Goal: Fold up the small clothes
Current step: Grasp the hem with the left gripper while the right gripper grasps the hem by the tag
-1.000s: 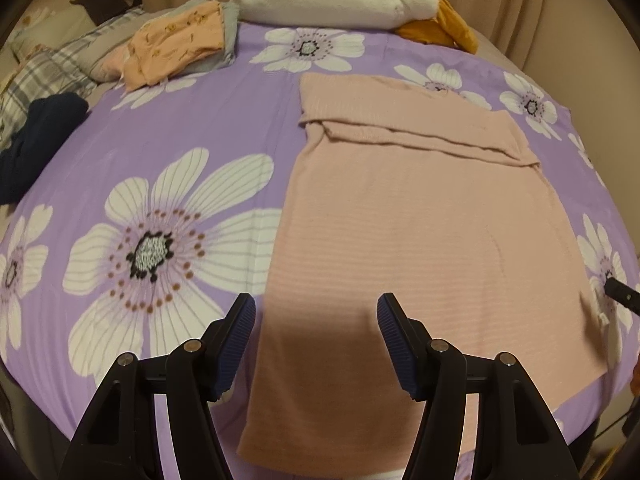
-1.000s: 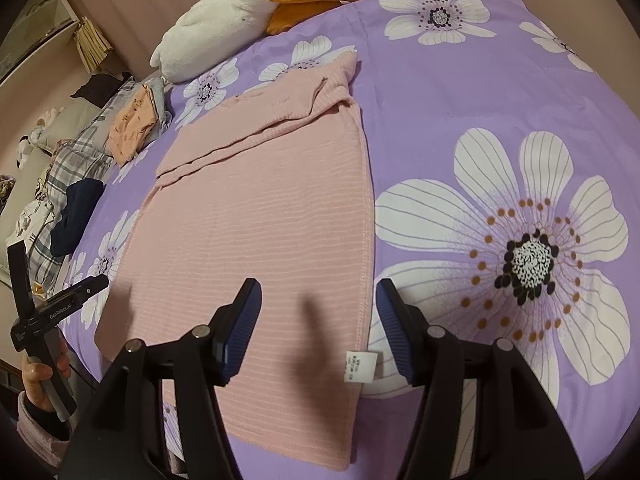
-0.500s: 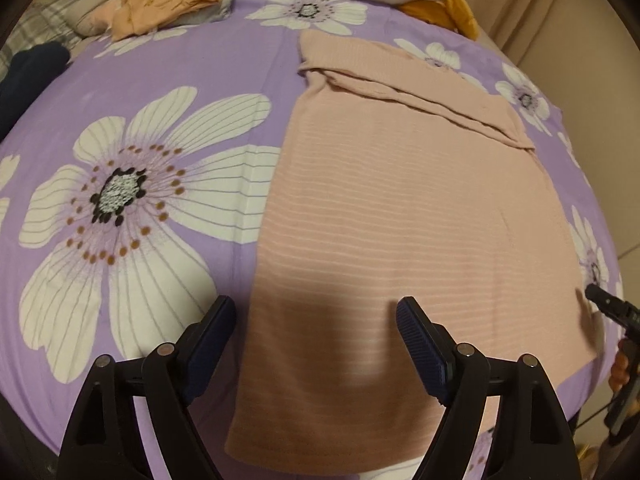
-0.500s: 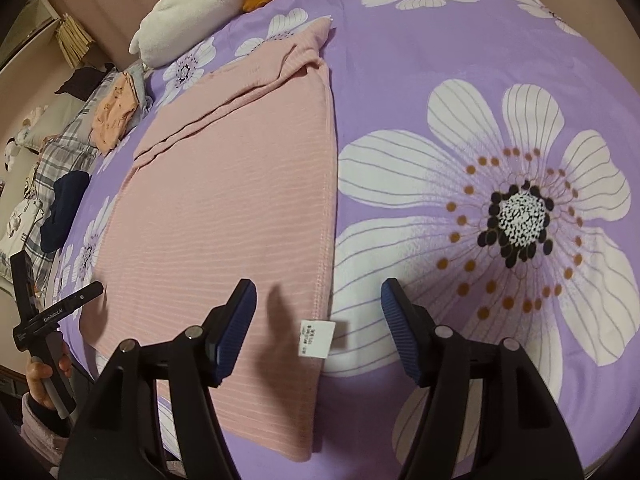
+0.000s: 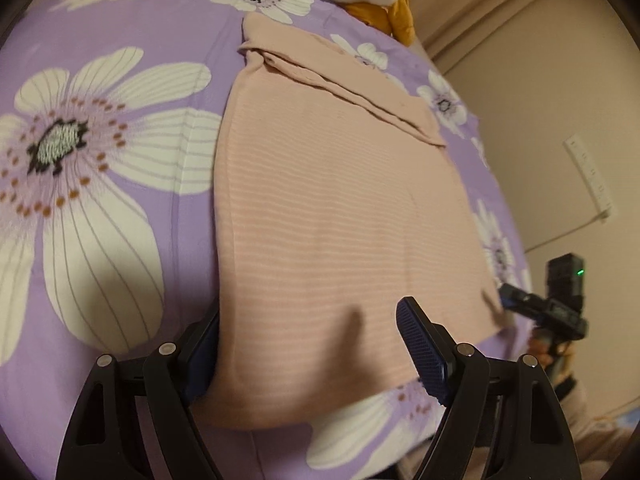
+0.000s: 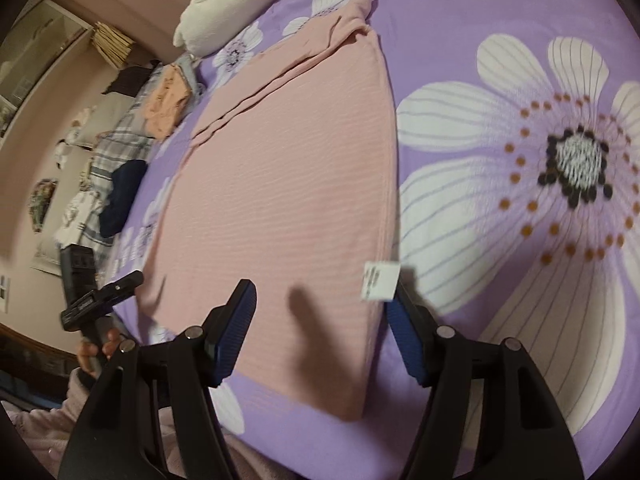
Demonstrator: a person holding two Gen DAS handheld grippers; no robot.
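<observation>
- Bedroom setting; work surface is a bed [image 5: 120,64] with a purple, white-flowered cover, giving a broad soft plane to lay cloth flat on.
- Pink ribbed garment [image 5: 332,208] lies spread on the cover, far end already turned over into a band; near hem runs along the bed's front edge, within reach of both tools. Flat layout suggests it is prepared for a hem-to-top fold.
- White plush toy [image 6: 224,12] with orange part sits at the head of the bed, well apart from the garment, out of the fold path.
- Pile of other clothes [image 6: 168,100] (peach piece, plaid, dark blue) rests at the far left side; judged to be the waiting stock.
- Left gripper [image 5: 308,344]: fingers spread wide, nothing held. Left finger appears tucked at the garment's left edge, right finger [image 5: 420,344] over the cloth, so the near left corner sits between them.
- Right gripper [image 6: 324,328]: fingers wide apart, empty, straddling the near right corner; placement mirrors the left, likely for a two-corner pinch.
- White care label [image 6: 380,280] sticks out of the right seam, just beside the right finger; it might get caught in the pinch.
</observation>
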